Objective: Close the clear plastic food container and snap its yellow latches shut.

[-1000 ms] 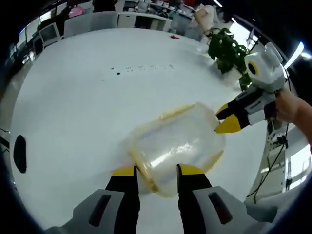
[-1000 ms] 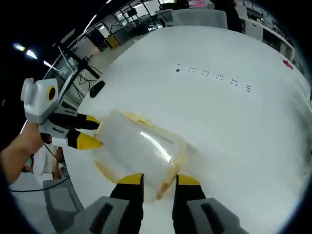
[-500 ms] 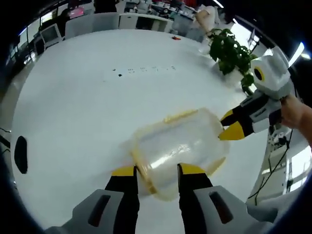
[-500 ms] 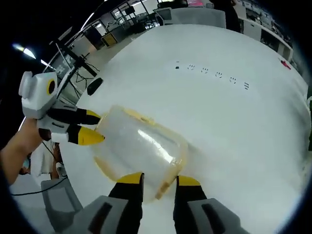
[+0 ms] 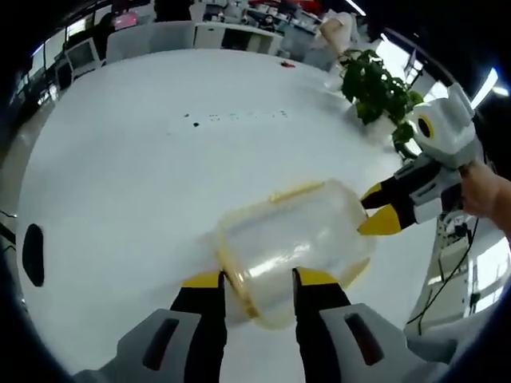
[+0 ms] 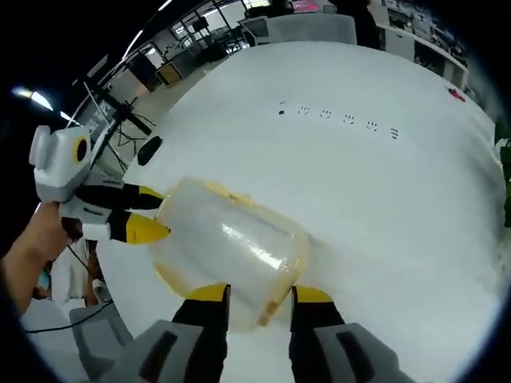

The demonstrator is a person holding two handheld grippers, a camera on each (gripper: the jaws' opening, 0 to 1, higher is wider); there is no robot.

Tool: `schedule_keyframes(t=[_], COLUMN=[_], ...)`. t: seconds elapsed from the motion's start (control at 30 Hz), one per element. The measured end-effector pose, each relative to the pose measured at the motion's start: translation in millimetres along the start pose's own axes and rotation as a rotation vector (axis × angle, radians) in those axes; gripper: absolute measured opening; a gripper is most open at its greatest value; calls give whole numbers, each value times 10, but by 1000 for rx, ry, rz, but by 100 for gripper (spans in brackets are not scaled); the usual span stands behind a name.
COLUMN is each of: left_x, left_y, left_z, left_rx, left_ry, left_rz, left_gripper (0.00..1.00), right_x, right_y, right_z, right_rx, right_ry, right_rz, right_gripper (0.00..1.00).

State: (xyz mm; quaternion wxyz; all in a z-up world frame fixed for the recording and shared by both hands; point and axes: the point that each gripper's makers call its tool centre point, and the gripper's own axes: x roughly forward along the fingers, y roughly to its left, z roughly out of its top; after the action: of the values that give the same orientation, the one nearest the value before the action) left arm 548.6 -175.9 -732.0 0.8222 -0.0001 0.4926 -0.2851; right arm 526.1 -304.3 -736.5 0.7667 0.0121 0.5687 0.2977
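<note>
Yellow-tipped black jaws on grey bodies with dark oval recesses are seen on the left gripper (image 5: pixel 255 279) and right gripper (image 6: pixel 259 294); each is held by a bare hand (image 5: pixel 483 191).

A large white table (image 5: pixel 120 159) carries everything. The clear plastic food container (image 5: pixel 291 239) lies on it near the close edge, on its side, with yellow trim along its rim. Farther off, a short row of small dark marks (image 5: pixel 235 116) sits on the tabletop, and a small red object (image 5: pixel 287 64) lies near the far edge.
</note>
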Motion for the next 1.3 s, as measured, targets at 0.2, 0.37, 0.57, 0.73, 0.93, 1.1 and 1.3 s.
schedule_keyframes(t=[0.2,0.37,0.57,0.73,0.93,1.1,1.3], left_x=[-66,-139,-209,-256,-299,-300,-290], left_y=[-34,-2,-29,-12,22,-17,-78], left_z=[-44,-42,-66,-72,-65,-64,-59], left_rx=[85,115,201,268,305,364,413], left_ry=[17,25,61,83,107,120,134], left_rz=[3,-4,-33,-29,-25,-46,-70], left_gripper=[32,33,35,33,33,33,35], right_x=[-54,-125,-215,-210,-222,-223,-228], right_y=[61,38,125,113,132,135,152], right_z=[-24,10,120,96,77,82,81], right_rx=[-73,-240,-414,-460,-498,-519,-561], right_ry=[2,15,2,26,51,64,82], right_rz=[-3,-23,-12,-16,-7,0,8], right_gripper=[32,31,30,29,26,26,24])
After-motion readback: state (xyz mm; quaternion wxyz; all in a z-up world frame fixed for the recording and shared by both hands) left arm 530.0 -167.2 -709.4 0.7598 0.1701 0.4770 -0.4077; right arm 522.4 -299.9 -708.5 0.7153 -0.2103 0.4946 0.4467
